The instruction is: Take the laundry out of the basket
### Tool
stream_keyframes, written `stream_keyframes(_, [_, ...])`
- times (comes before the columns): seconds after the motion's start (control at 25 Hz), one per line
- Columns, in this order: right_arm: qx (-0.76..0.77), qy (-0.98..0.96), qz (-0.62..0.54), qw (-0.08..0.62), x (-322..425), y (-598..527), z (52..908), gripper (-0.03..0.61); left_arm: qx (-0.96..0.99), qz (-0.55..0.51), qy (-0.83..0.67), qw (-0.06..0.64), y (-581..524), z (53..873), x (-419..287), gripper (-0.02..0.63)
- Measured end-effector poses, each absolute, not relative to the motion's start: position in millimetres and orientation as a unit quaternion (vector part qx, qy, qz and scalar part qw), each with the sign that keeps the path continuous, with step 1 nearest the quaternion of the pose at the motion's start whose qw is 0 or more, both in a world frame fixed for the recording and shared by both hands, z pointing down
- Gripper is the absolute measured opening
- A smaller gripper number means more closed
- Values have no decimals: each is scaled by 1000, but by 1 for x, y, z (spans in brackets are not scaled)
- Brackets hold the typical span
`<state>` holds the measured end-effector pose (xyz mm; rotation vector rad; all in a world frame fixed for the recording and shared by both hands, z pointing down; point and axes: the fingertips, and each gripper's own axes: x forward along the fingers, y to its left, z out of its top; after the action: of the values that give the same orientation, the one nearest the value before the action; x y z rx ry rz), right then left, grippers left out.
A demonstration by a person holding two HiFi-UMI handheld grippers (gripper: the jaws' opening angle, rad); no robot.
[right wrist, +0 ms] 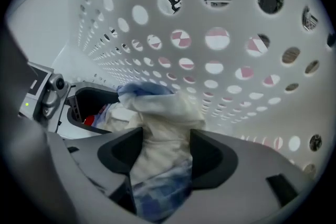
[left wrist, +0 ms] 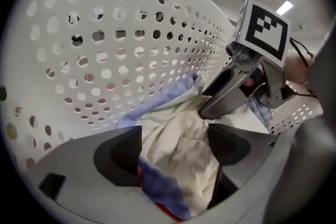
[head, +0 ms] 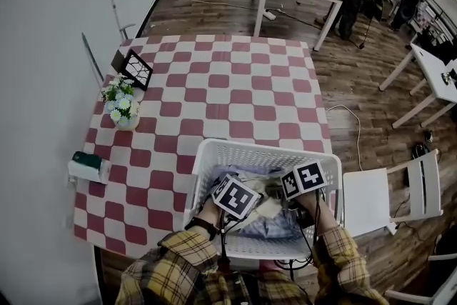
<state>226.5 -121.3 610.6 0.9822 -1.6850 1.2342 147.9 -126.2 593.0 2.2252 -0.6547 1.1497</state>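
Observation:
A white perforated laundry basket stands at the near edge of the checked table. Inside lies crumpled laundry, cream cloth mixed with blue plaid. Both grippers reach down into the basket side by side. My left gripper is open, and cream and blue cloth lies loosely between its wide jaws, with a bit of red beneath. My right gripper is also open, and a bunched cream and blue fold rises between its pads. Each gripper shows in the other's view, the right gripper just beyond the left one.
The basket wall curves close round both grippers. On the red and white checked table stand a vase of flowers, a black frame and a tissue box. A white chair sits to the right.

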Motion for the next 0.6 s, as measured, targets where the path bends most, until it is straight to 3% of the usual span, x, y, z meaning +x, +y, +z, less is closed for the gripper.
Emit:
stream_keyframes(0.24, [377, -673, 490, 407, 222, -118, 620, 305, 810, 427, -260, 308, -120, 614, 145, 456])
stream_keyframes(0.4, [362, -687, 490, 397, 216, -118, 621, 242, 810, 424, -262, 310, -121, 619, 145, 457])
stream_keyframes(0.6, [360, -702, 469, 398, 214, -121, 622, 218, 809, 430, -262, 304, -123, 622, 144, 446])
